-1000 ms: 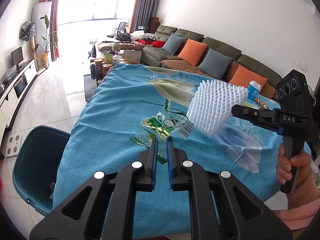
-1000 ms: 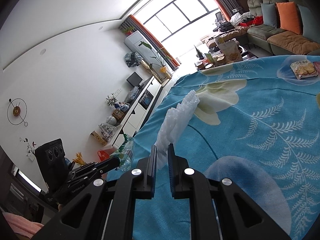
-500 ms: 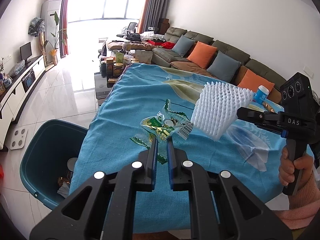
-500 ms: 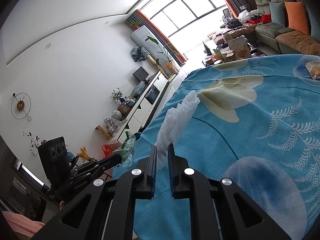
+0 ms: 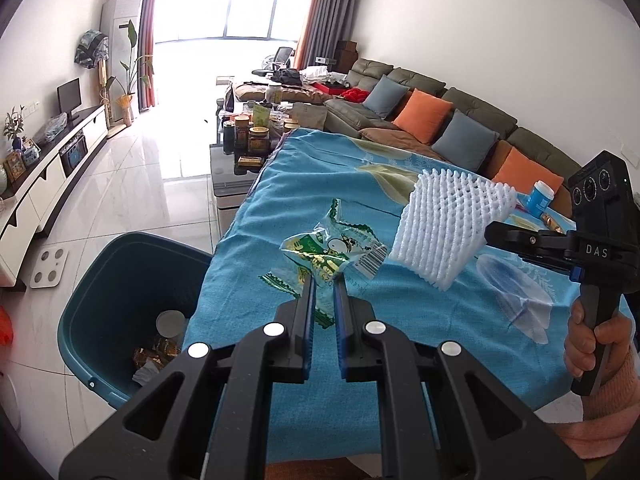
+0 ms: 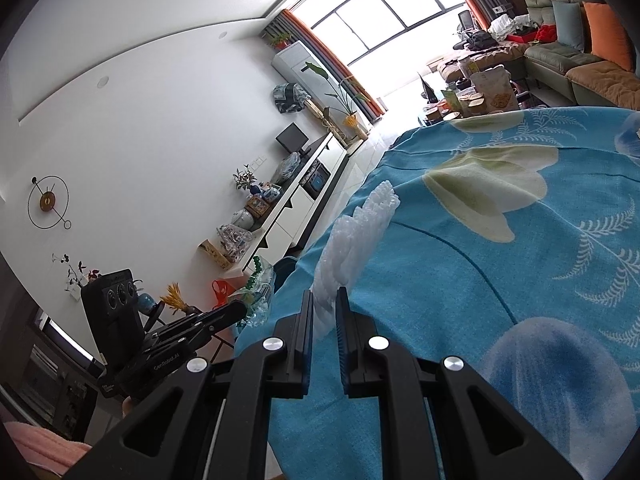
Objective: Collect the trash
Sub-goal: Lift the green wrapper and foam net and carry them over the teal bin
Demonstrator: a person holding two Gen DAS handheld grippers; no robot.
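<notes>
My left gripper (image 5: 323,285) is shut on a green and clear plastic snack wrapper (image 5: 332,250), held above the left part of the blue tablecloth (image 5: 400,320). My right gripper (image 6: 324,300) is shut on a white foam fruit net (image 6: 356,240). The net also shows in the left wrist view (image 5: 448,224), held by the right gripper (image 5: 490,232) just right of the wrapper. A teal trash bin (image 5: 104,280) stands on the floor at the table's left edge, below and left of my left gripper, with some trash inside. The wrapper also shows in the right wrist view (image 6: 258,296).
A blue-lidded jar (image 5: 540,198) stands at the table's far right. A glass side table with jars (image 5: 248,140) is beyond the table's far end. A long sofa (image 5: 440,120) runs along the right wall. A white scale (image 5: 50,268) lies on the floor.
Both grippers have moved left with their loads, toward the table's left edge. The trash bin has come further into the left wrist view, its inside now visible.
</notes>
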